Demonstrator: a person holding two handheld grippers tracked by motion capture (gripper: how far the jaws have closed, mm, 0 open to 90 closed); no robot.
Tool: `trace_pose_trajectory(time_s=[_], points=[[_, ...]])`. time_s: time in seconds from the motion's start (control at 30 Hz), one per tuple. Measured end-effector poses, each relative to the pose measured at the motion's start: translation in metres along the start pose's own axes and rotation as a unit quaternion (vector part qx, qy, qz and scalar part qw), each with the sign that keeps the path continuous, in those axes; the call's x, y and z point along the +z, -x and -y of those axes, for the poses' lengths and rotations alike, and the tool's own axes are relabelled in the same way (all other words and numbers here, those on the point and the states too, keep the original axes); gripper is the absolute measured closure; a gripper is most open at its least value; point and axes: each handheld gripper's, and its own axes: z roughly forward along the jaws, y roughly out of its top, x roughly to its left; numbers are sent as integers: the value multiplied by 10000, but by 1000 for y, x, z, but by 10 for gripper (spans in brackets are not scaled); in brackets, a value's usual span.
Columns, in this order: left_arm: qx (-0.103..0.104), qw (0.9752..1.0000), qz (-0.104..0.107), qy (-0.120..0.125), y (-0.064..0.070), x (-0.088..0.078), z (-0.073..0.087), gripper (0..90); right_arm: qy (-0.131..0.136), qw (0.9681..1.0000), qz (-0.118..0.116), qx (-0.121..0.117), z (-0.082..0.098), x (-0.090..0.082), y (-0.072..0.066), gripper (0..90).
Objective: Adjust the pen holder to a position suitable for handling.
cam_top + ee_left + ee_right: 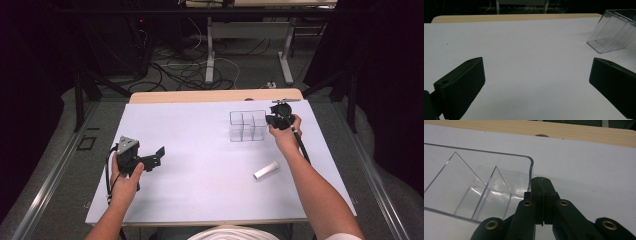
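Observation:
A clear plastic organizer box [247,126] with several compartments stands on the white table sheet [200,155] at the back right. My right gripper [273,120] is at the box's right side. In the right gripper view its jaws [541,181] are shut together with nothing between them, just outside the rim of the clear box [474,182]. A white cylinder [266,170] lies on the sheet in front of the box, near the right forearm. My left gripper [156,159] rests at the front left, open. The left gripper view [536,67] has bare sheet between the jaws and the clear box [612,31] far off.
The white sheet covers most of a wooden table whose far edge [215,95] shows beyond it. Past the table are desk legs and cables on the floor [200,70]. Dark metal frame rails [50,175] run along both sides.

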Motion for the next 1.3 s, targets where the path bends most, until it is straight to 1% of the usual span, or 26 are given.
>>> trace_pose_trajectory(time_s=[0.03,0.1,0.13,0.17,0.27,0.33,0.4,0.43,0.47,0.57,0.6,0.63,0.67,0.7,0.73,0.77,0.8,0.9,0.97,1.0,1.1,1.13,1.17,1.2,1.3], points=[[0,10000,1,0,0,0,0,4,-18,10000,-15,1,0,0,-2,900],[2,10000,-4,0,0,0,0,4,8,10000,-5,-80,1,0,-4,900],[2,10000,-4,0,0,0,0,3,4,10000,-19,-58,1,0,-6,900],[4,10000,16,-36,0,0,0,4,17,10000,-33,-87,1,0,-7,900],[-21,10000,14,-15,0,0,0,4,31,10000,-54,-48,1,1,-11,900],[-22,10000,13,-13,0,0,0,4,40,9999,-138,-31,2,1,-16,900],[-21,10000,14,-16,0,0,0,4,42,9998,-171,-49,3,1,-21,900],[-21,10000,13,-14,0,0,0,4,10,9998,-207,-13,3,1,-24,900],[-17,10000,14,-15,0,0,0,3,30,9998,-208,-76,4,1,-25,900],[-13,10000,13,-24,0,0,0,4,36,9996,-278,-36,4,2,-32,900],[-6,10000,14,-23,1,0,0,4,36,9996,-278,-36,4,2,-32,900],[-6,10000,14,-22,1,0,0,4,36,9996,-289,-72,4,3,-38,900],[-6,10000,14,-22,1,0,0,4,24,9995,-298,-56,4,3,-41,900],[-6,10000,17,-22,1,0,0,4,24,9995,-298,-56,4,3,-41,900],[-1,10000,13,-27,1,0,0,3,35,9994,-341,-88,4,4,-46,900],[-1,10000,13,-27,1,0,0,4,35,9994,-341,-88,4,4,-46,900],[-2,10000,19,-23,1,0,0,4,4,9993,-370,-95,5,4,-52,900],[0,10000,20,-24,1,0,0,4,48,9990,-444,-93,5,6,-59,900],[3,10000,24,-28,1,0,0,4,61,9988,-467,-122,5,7,-63,900],[6,10000,23,-31,1,0,0,4,59,9988,-481,-95,5,7,-65,900],[7,10000,25,-27,1,0,0,4,51,9985,-513,-184,4,9,-70,900],[4,10000,26,-25,1,0,0,4,65,9985,-519,-157,4,10,-72,900],[4,10000,26,-22,1,0,0,4,53,9985,-518,-191,3,10,-74,900],[5,10000,26,-20,1,0,0,4,53,9984,-537,-161,3,10,-76,900],[0,10000,23,-18,1,0,0,4,73,9979,-601,-215,3,12,-80,900]])
